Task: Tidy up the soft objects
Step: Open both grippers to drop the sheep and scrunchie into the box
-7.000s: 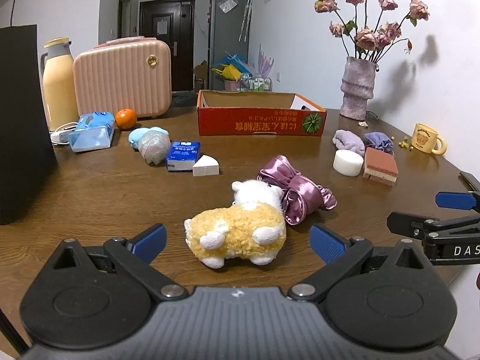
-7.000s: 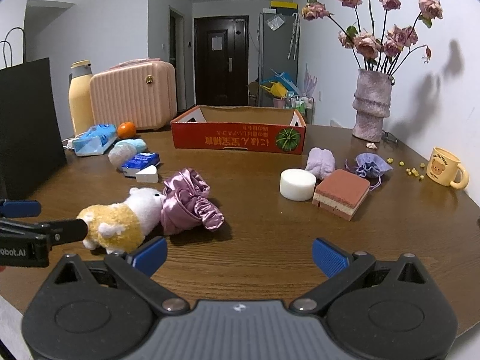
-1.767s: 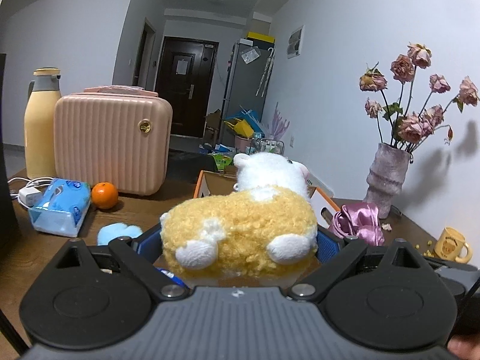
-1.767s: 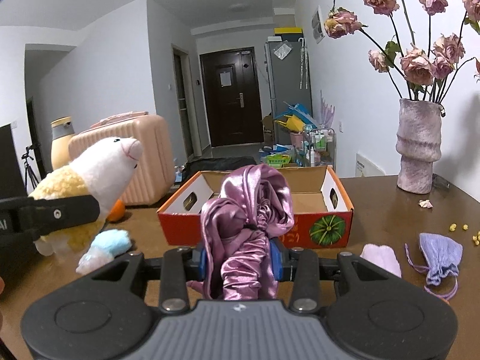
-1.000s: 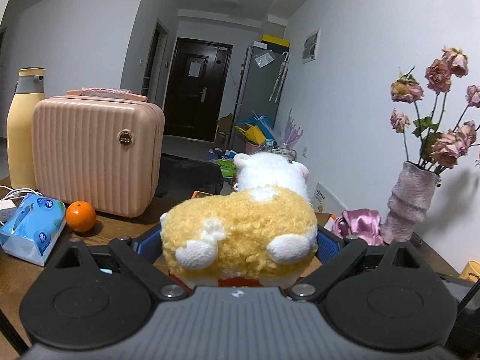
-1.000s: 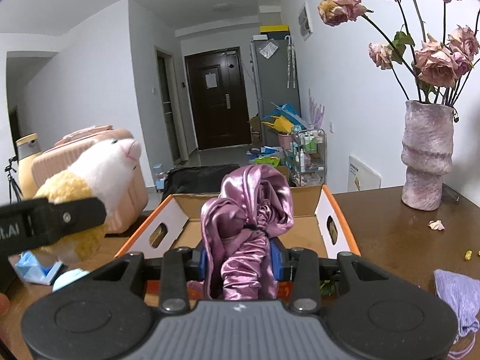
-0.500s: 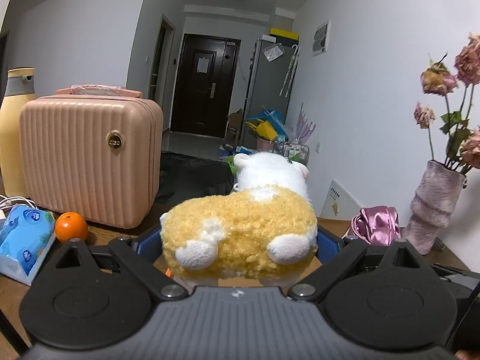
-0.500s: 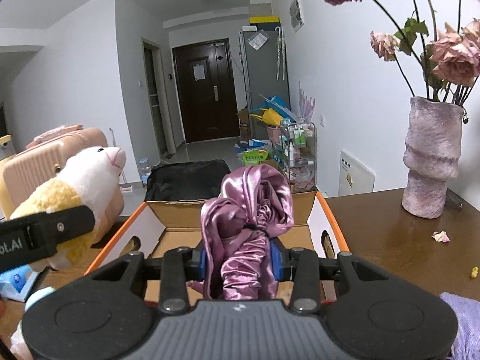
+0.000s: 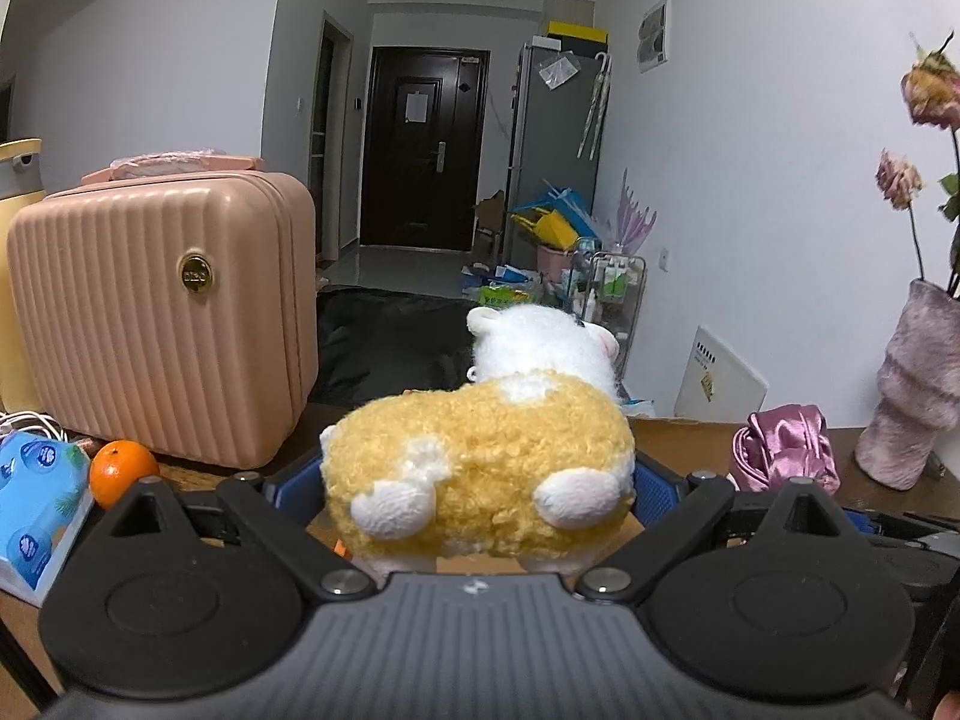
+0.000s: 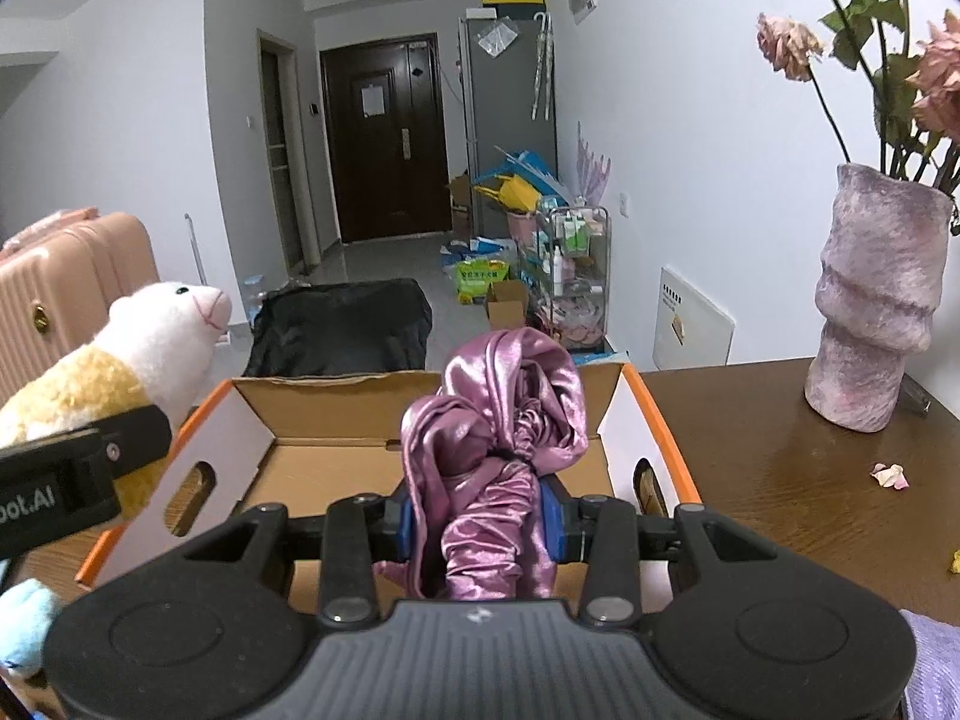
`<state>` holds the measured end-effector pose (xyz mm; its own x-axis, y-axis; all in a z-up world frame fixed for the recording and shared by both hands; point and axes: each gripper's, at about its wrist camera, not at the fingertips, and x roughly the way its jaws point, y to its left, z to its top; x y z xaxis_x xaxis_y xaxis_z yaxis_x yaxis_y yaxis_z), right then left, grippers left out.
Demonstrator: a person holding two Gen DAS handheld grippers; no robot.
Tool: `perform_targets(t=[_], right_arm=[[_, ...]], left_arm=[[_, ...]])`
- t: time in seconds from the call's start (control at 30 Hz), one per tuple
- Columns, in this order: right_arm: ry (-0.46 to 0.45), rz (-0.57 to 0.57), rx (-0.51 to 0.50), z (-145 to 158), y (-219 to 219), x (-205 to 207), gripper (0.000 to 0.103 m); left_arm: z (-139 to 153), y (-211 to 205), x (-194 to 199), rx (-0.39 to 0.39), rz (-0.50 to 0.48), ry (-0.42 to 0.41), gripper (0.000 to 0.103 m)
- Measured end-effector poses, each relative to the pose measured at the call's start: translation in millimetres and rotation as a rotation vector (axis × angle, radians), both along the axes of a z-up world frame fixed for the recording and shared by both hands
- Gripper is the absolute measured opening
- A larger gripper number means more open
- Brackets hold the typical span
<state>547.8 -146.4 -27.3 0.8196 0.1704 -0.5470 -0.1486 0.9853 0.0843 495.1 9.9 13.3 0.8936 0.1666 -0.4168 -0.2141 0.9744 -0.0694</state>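
My left gripper (image 9: 480, 489) is shut on a yellow and white plush toy (image 9: 480, 468) and holds it in the air; the toy also shows at the left of the right wrist view (image 10: 114, 384). My right gripper (image 10: 480, 525) is shut on a bunched purple satin cloth (image 10: 492, 456) and holds it over the open cardboard box (image 10: 324, 468), whose inside looks empty. The cloth also shows in the left wrist view (image 9: 786, 450). The box is mostly hidden behind the toy in the left wrist view.
A pink suitcase (image 9: 162, 312), an orange (image 9: 123, 471) and a blue tissue pack (image 9: 36, 498) sit left of the box. A purple vase with dried roses (image 10: 870, 306) stands on the table at right. A purple pouch (image 10: 930, 666) lies at lower right.
Both grippers have moved forward toward the box with their loads. The right gripper and cloth now hang over the box's opening. Both stay shut.
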Motion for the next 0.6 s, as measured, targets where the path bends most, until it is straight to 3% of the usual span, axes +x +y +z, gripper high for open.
perform_targets(t=[0.13, 0.23, 0.33, 0.47, 0.6], right_arm=[[0.021, 0.000, -0.010, -8, 3, 10, 0.038], [0.055, -0.014, -0.031, -16, 4, 17, 0.045], [0.076, -0.032, -0.035, -22, 1, 20, 0.057], [0.066, -0.075, -0.048, -23, -3, 19, 0.098], [0.056, -0.086, -0.030, -20, -8, 18, 0.102]], left_arm=[[-7, -2, 10, 0.029, 0.006, 0.015, 0.098], [-13, -1, 18, 0.039, 0.007, 0.040, 0.100], [-17, 4, 23, 0.020, 0.000, 0.068, 0.103], [-19, 11, 25, -0.006, 0.016, 0.080, 0.103], [-17, 16, 23, -0.013, 0.045, 0.073, 0.103]])
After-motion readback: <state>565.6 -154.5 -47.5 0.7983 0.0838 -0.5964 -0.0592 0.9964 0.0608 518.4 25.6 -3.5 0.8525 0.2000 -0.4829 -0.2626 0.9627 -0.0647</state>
